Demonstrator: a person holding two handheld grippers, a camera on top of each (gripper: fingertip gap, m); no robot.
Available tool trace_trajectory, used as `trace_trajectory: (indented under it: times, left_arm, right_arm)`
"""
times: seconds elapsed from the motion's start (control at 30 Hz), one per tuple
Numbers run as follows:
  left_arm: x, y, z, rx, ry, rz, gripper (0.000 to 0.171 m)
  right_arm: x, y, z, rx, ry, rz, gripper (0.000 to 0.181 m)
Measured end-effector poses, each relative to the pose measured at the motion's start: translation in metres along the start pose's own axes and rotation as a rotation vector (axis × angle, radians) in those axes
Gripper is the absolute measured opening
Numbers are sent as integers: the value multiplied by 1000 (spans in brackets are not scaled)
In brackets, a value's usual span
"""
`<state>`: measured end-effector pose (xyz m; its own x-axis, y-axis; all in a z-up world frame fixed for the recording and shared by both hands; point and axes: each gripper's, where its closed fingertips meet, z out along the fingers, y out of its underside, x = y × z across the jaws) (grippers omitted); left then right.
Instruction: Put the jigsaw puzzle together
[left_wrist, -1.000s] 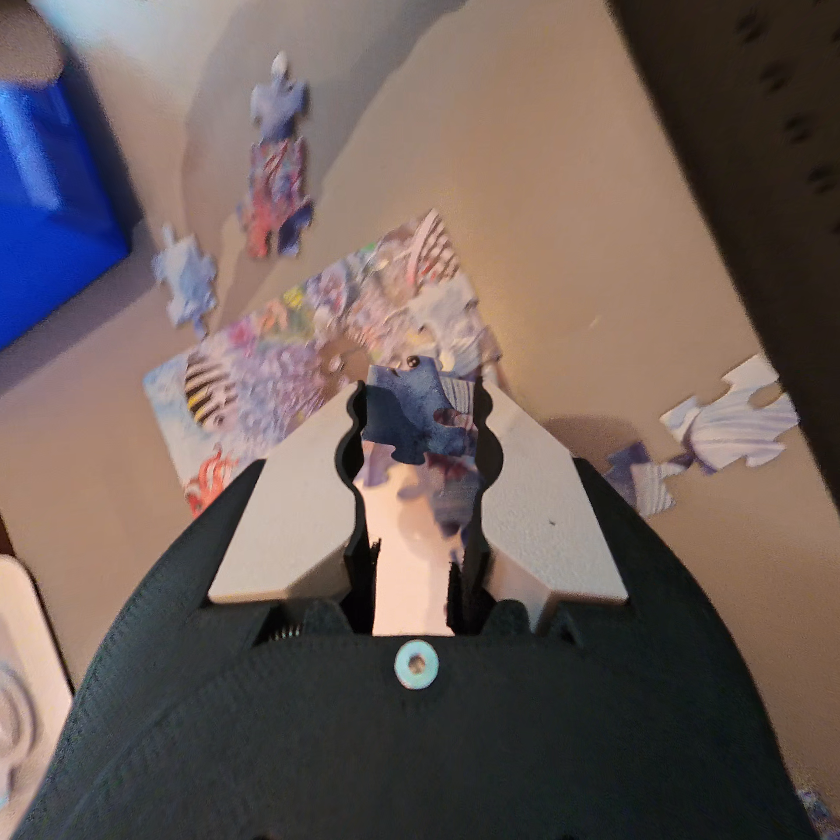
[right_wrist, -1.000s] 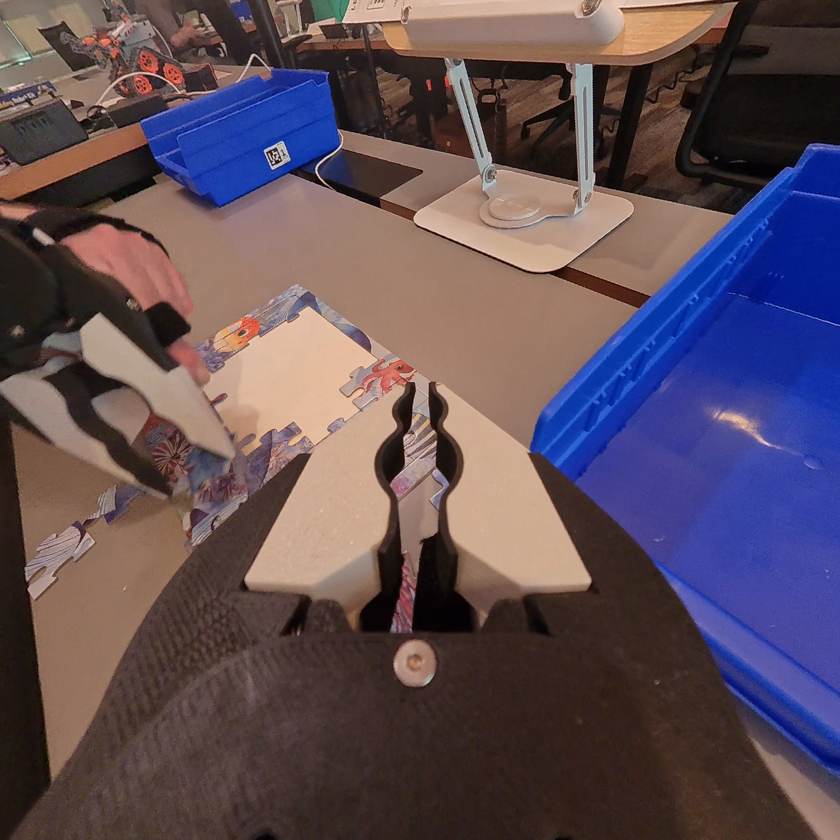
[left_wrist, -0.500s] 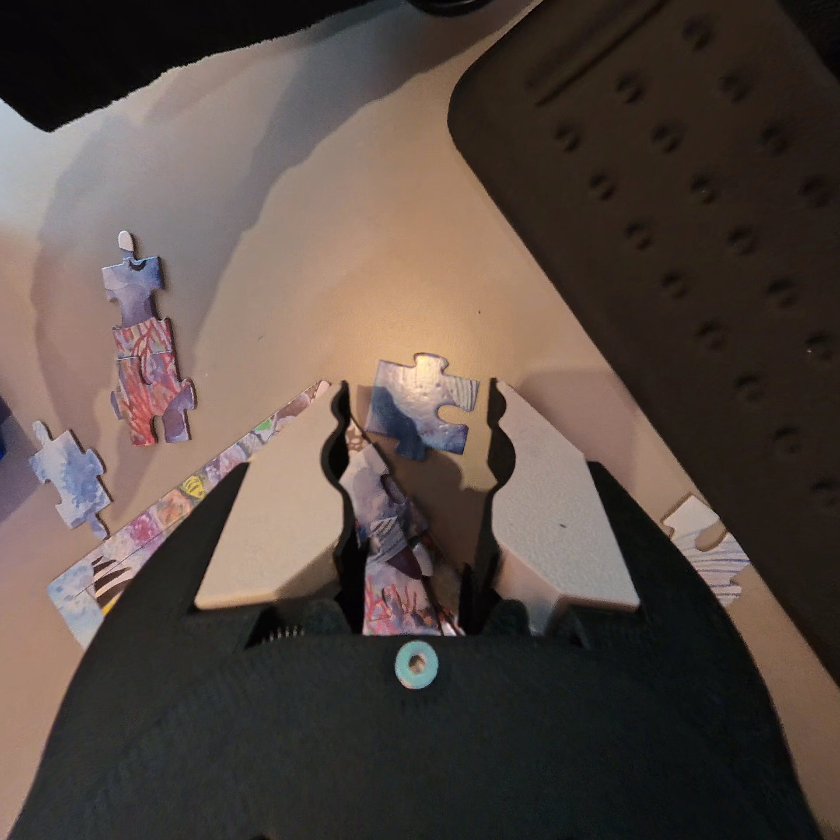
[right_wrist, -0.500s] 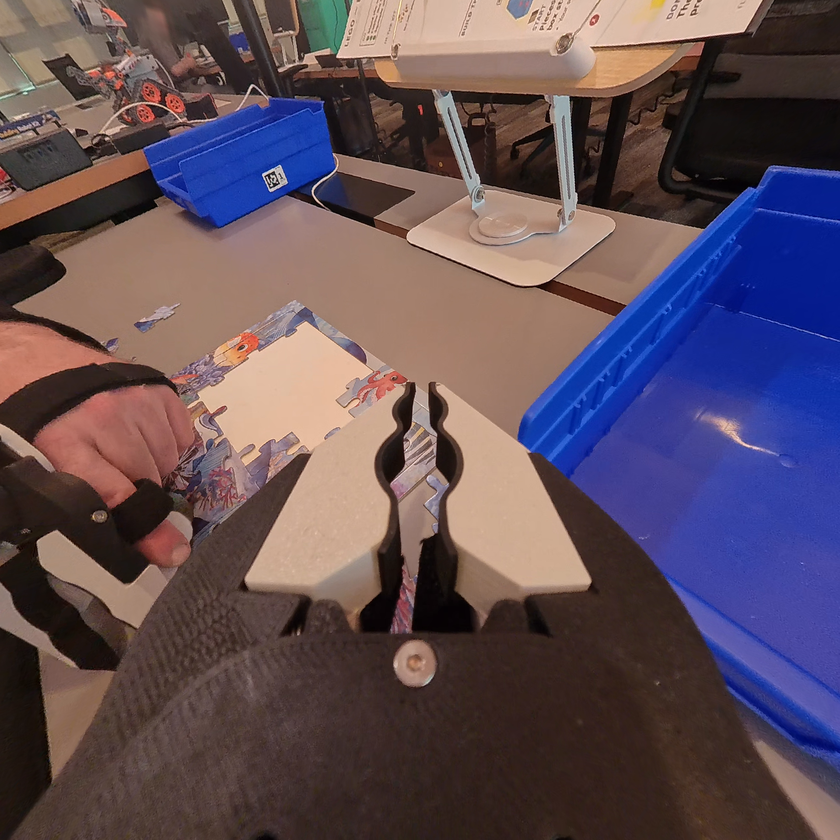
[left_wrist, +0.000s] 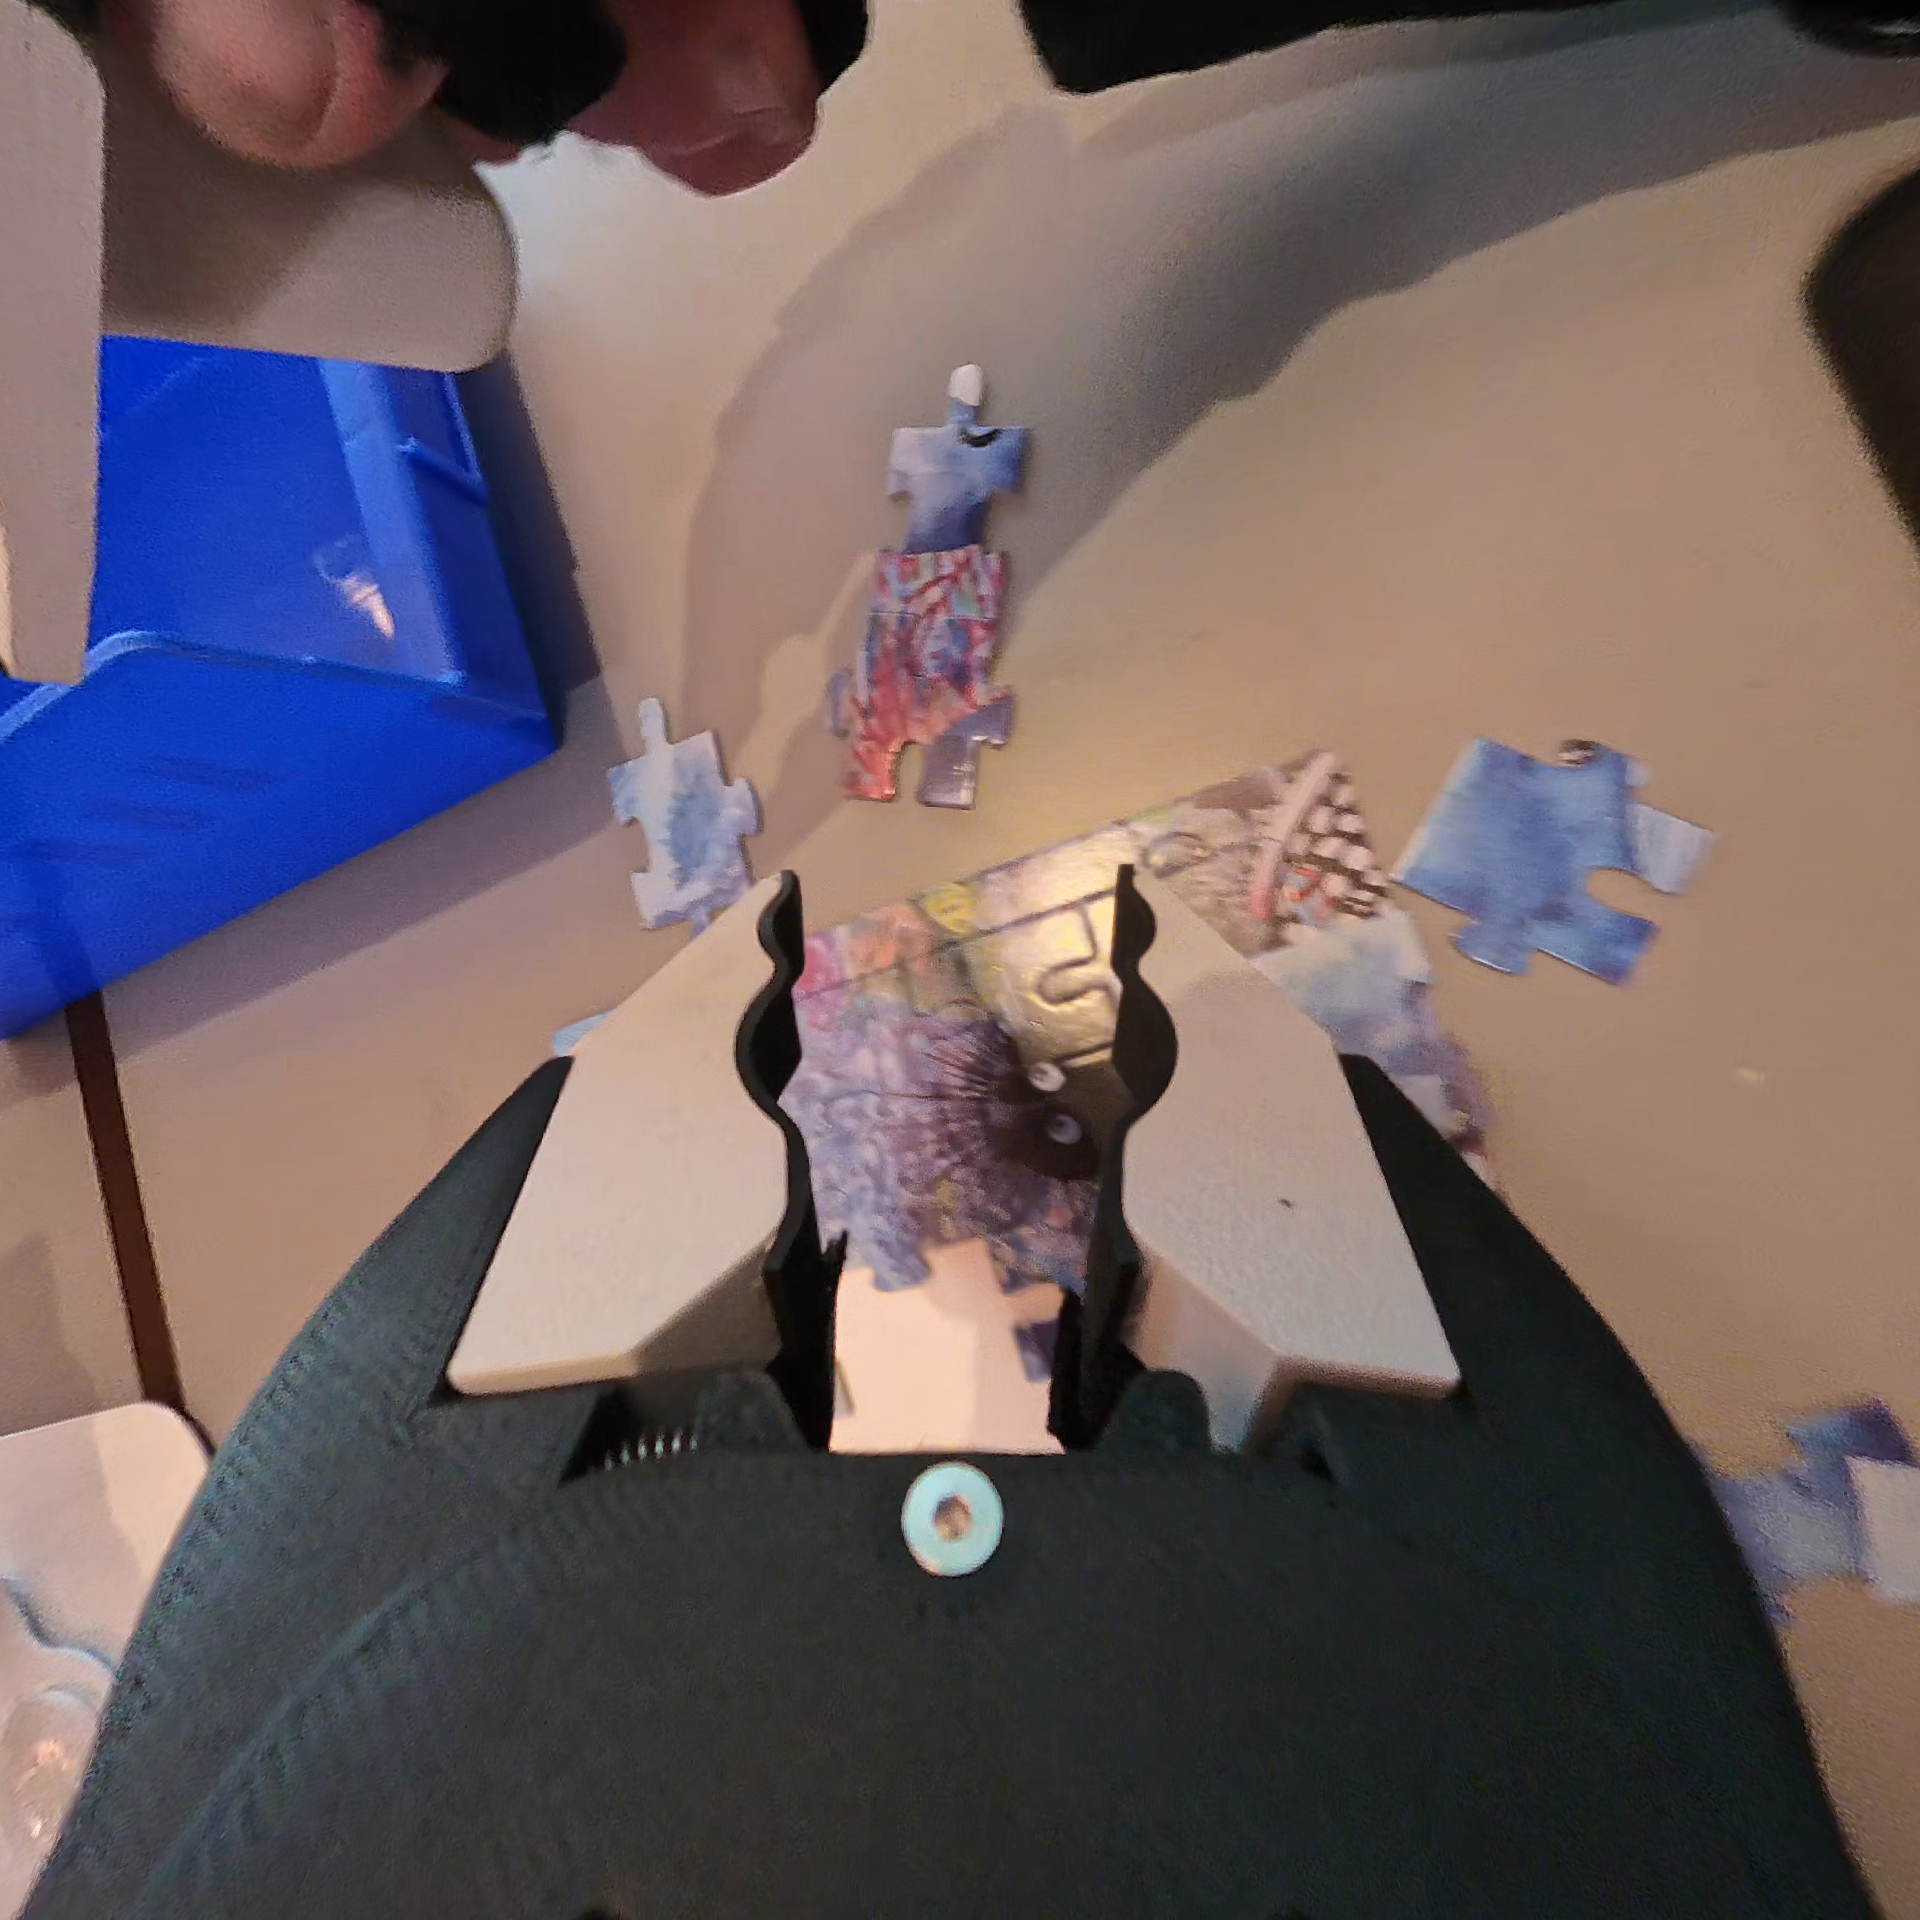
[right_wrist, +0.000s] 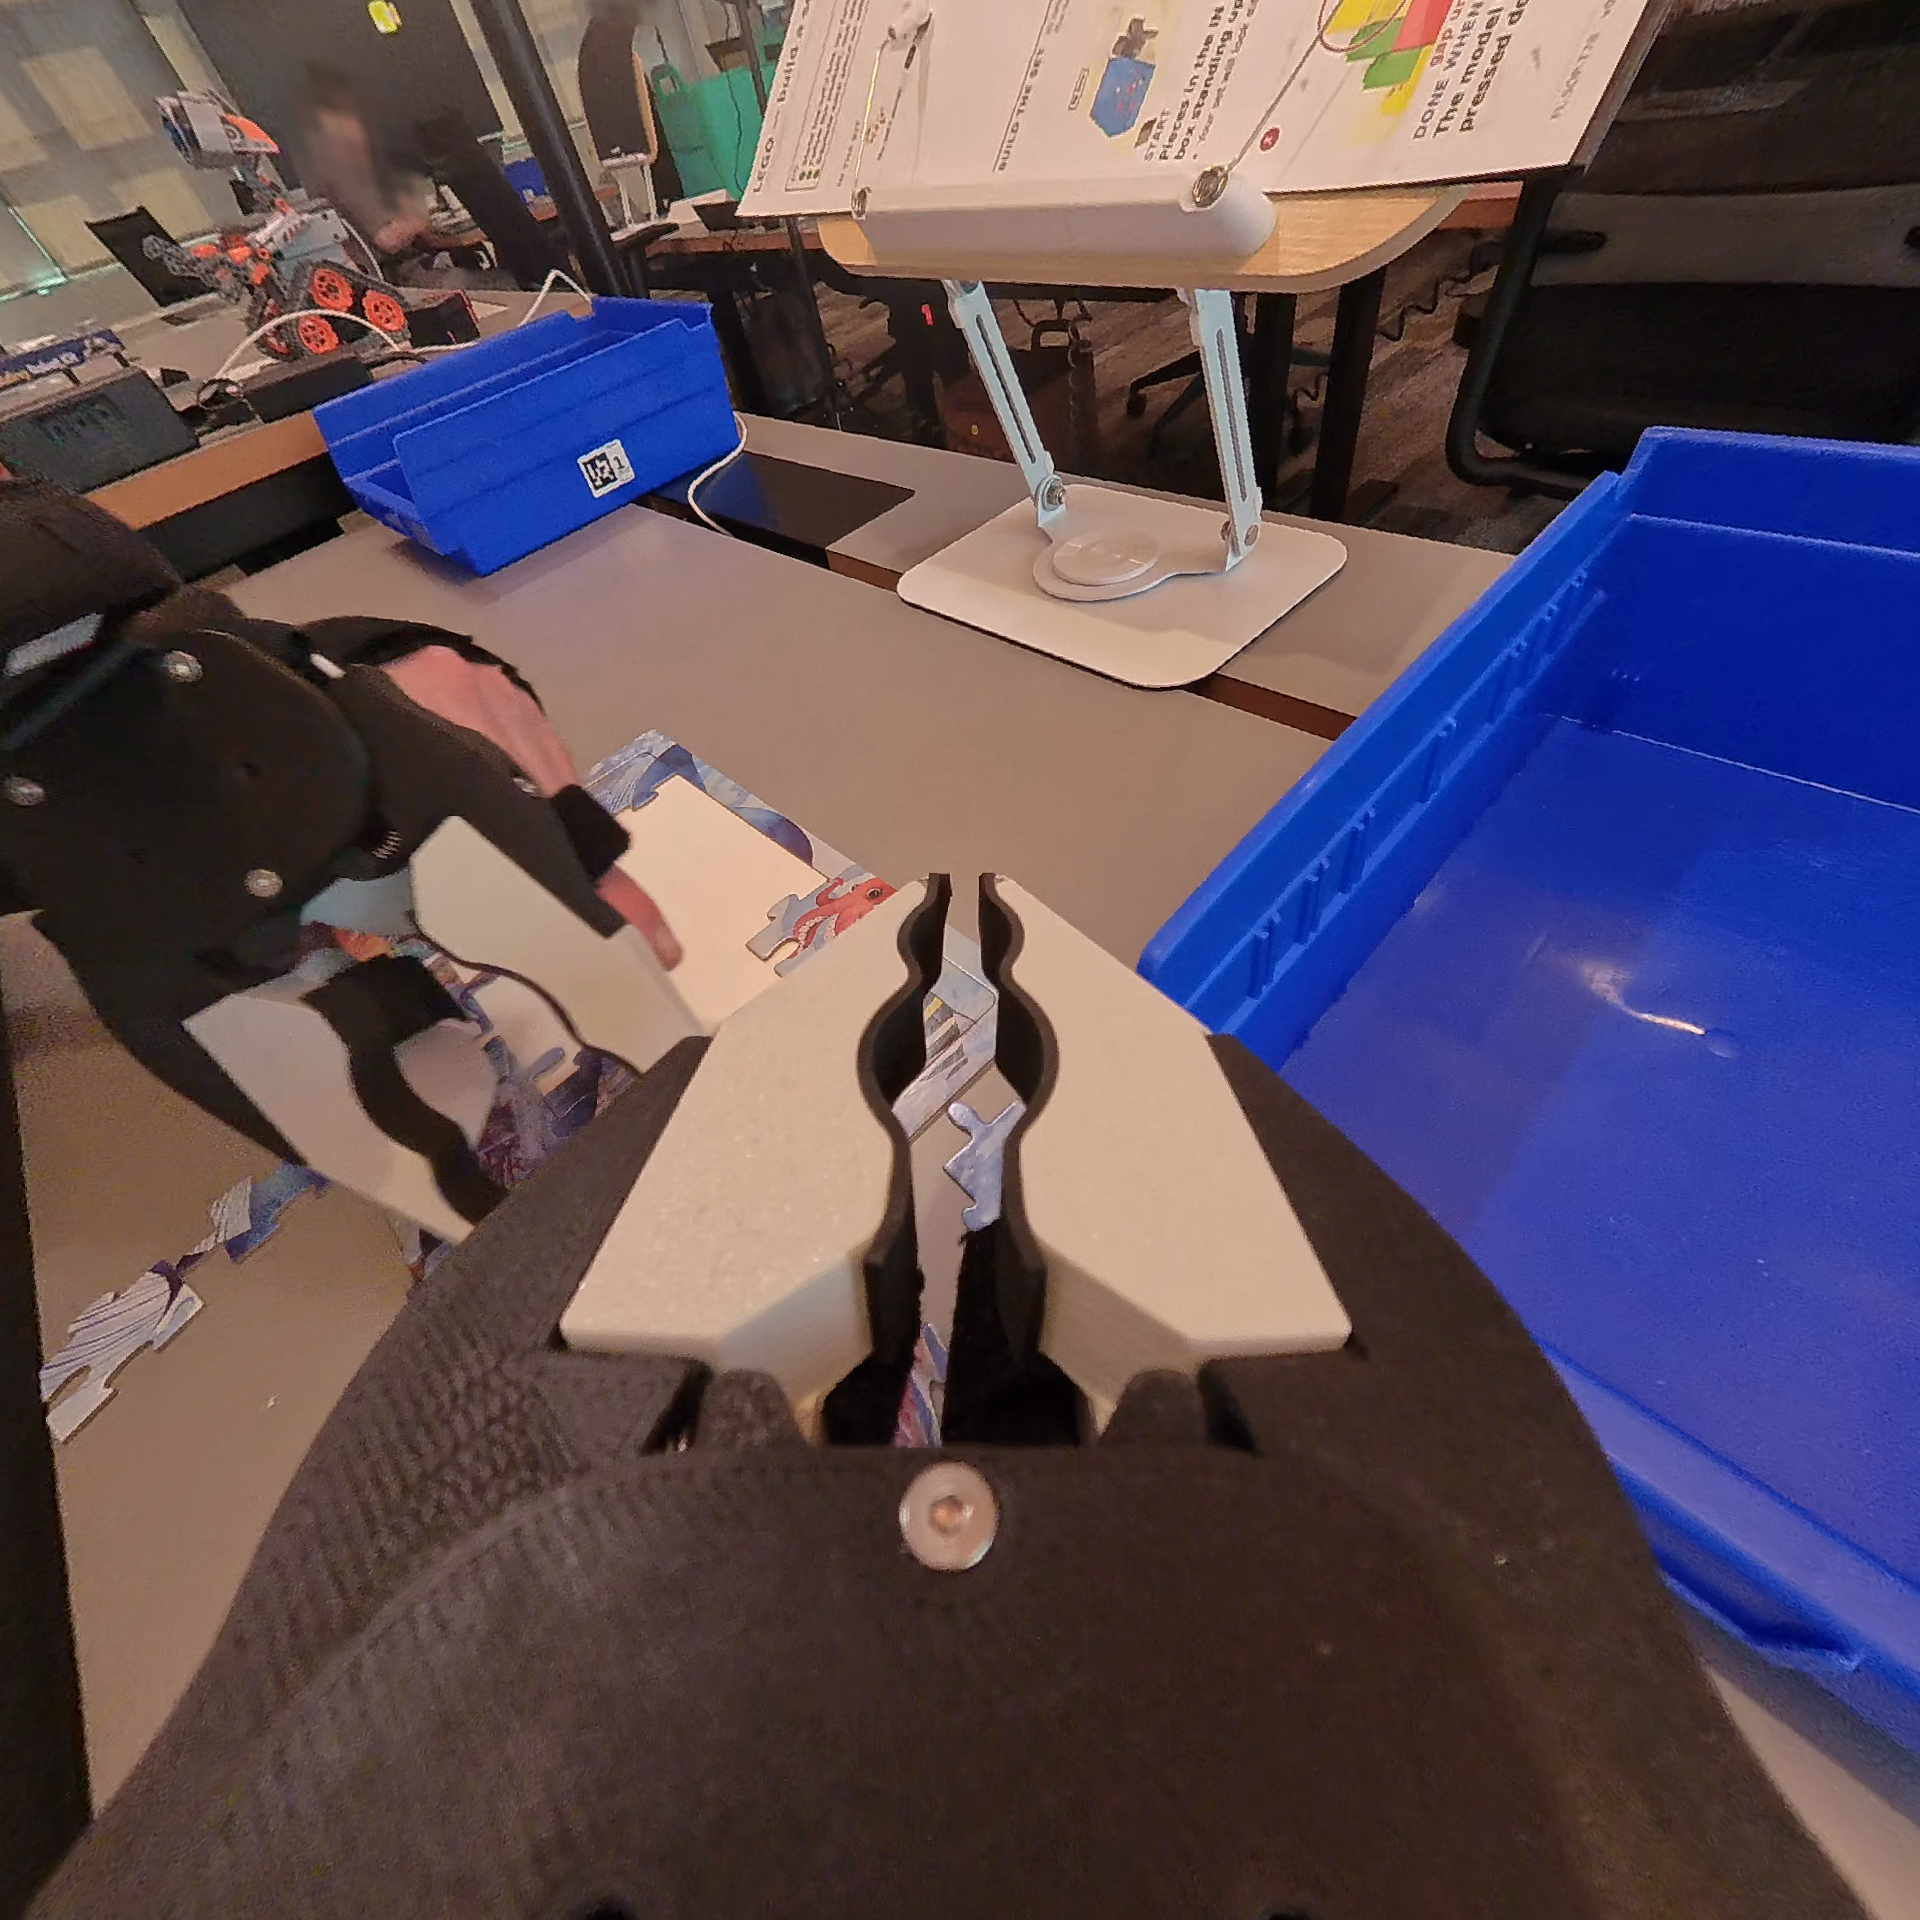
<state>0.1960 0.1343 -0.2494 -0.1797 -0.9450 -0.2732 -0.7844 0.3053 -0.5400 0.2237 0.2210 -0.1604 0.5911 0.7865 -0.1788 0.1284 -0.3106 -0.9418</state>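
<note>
The partly built puzzle lies on the table under my left gripper, which is open and empty just above it. A loose blue piece lies to the right of it, apart from the fingers. A joined strip of pieces and a pale blue piece lie beyond. In the right wrist view the puzzle shows a bare middle. My right gripper is shut and empty above the puzzle's near corner. The left gripper shows at the left there, held in a hand.
A large blue bin stands close on the right, and it also shows in the left wrist view. A white document stand and another blue bin are at the back. Loose pieces lie at the left. Measured from the fingertips, the partly built puzzle is 7 cm or so from the left gripper and 15 cm from the right. It is some 8 cm from my left tips to the pale blue piece.
My left gripper let go of the blue piece, which now lies on the table to the right. It then swung back over the puzzle. My right gripper stayed shut and hardly moved.
</note>
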Motion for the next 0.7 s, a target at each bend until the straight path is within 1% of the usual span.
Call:
trace_trajectory:
  times: [0.07, 0.13, 0.27, 0.37, 0.53, 0.7]
  left_arm:
    - [-17, 3, 12, -27, -37, -5, 57]
    - [-37, 9, 21, -45, -66, -46, 54]
    - [-60, 21, 38, -60, -71, -141, 48]
    - [-66, 27, 51, -82, -76, -164, 48]
    - [-72, 24, 58, -46, -36, -285, 44]
    - [-70, 24, 61, -3, 16, -370, 32]
  right_arm:
    - [1, 1, 0, -2, 2, 1, 4]
    - [1, 0, 0, 0, 3, 3, 4]
    - [2, -1, -1, 6, 2, 5, 4]
    - [2, -1, -1, 7, 2, 5, 4]
    - [2, -1, -1, 7, 2, 6, 4]
    - [1, -1, -1, 7, 0, 6, 4]
